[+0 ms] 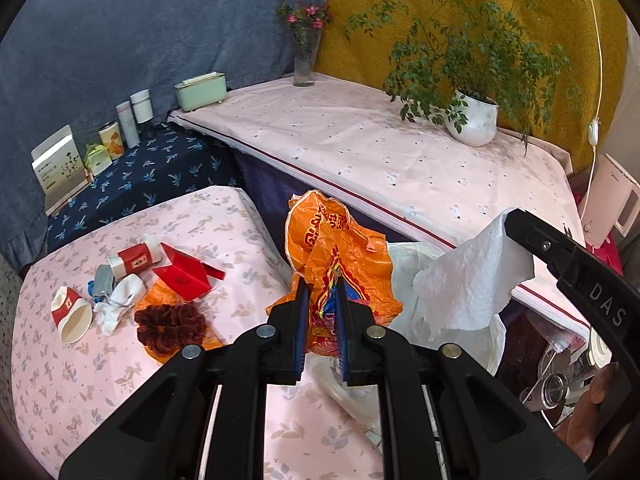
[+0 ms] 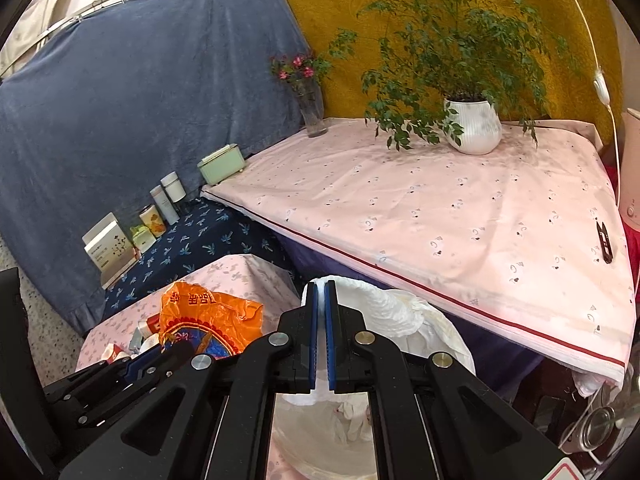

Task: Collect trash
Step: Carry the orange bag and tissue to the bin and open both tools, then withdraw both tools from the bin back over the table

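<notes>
My left gripper (image 1: 320,284) is shut on a crumpled orange plastic bag (image 1: 336,240), which sticks up above the pads at the right edge of the pink floral table (image 1: 80,380). To its right, my right gripper (image 1: 510,216) is shut on a white paper towel (image 1: 472,280) that hangs over the white bin liner (image 1: 404,256). In the right wrist view the right gripper (image 2: 321,286) pinches the paper towel (image 2: 384,308) above the lined bin (image 2: 448,332), with crumpled tissue inside. The orange bag (image 2: 200,316) and left gripper (image 2: 176,350) show at lower left.
On the floral table lie two red-and-white paper cups (image 1: 136,260), a red folded card (image 1: 184,276), white tissue (image 1: 120,304) and a brown scrunchie (image 1: 170,326). A higher pink-clothed table holds a potted plant (image 1: 474,120) and a vase (image 1: 306,60). Small scissors (image 2: 604,240) lie near that table's right edge.
</notes>
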Demonstrator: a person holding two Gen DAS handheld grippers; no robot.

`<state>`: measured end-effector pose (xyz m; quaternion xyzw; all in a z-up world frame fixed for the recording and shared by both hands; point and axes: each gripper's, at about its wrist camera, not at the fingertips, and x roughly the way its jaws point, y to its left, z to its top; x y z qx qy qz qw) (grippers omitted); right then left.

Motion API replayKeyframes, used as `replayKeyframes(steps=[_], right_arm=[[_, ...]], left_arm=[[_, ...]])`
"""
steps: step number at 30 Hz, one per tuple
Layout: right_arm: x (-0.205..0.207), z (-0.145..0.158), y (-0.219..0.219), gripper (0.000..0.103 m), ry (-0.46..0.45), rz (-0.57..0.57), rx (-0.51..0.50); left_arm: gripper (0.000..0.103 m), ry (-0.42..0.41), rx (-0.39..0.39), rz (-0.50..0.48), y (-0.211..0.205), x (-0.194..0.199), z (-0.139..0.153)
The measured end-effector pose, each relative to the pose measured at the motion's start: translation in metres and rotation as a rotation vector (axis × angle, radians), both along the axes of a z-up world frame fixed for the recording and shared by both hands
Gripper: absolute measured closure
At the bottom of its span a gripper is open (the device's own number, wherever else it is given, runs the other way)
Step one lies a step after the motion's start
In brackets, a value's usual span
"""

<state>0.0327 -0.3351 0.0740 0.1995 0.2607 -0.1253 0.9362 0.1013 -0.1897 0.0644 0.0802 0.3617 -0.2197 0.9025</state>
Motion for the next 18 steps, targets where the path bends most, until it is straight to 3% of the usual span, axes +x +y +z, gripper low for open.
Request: replayKeyframes(steps=[4,6,8,10,18], right_arm=[[-0.003,-0.001,-0.005,0.093,-0.007,-0.024,-0.004],[-0.003,-0.001,-0.007,0.084,-0.006,-0.034,-0.001],[-0.004,0.000,-0.008,0.070,-0.011,-0.050,0.000],[-0.006,0.000,-0.008,0.062,-0.021,-0.058,0.000],[-0.007,0.001,-0.004,0.060,-0.020,-0.049,-0.012]], left_arm=[[0.087,0.007,0.004,-0.019,-0.010,0.002,-0.002],[0.076,0.014,0.007,-0.020,-0.014,0.002,-0.004],[0.056,0.008,0.004,-0.016,-0.016,0.001,-0.003],[0.051,-0.009,0.011,-0.012,-0.017,0.000,-0.003],[0.048,-0.010,0.015,-0.004,-0.013,0.000,-0.004]])
